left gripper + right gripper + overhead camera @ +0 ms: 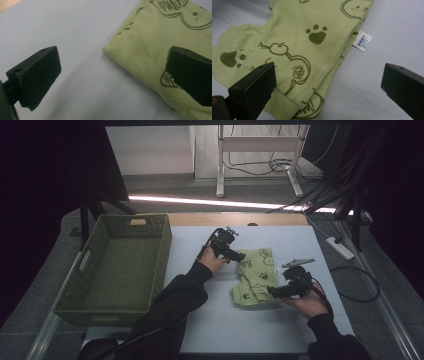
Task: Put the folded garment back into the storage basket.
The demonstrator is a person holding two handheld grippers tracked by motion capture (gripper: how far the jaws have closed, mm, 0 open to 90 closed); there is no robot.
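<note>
I am holding my left gripper [110,82] and right gripper [328,92], both released, over the folded green garment [256,277] lying on the white table [240,330]; its white tag [362,40] is showing unreadable blue print.

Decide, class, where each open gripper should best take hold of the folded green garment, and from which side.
Probably the two opposite folded edges of the green garment. It lies flat in stacked layers, so one jaw should slide under an edge and pinch all layers. The left gripper suits the far-left edge, the right gripper the near-right edge by the white label; both stand open.
</note>
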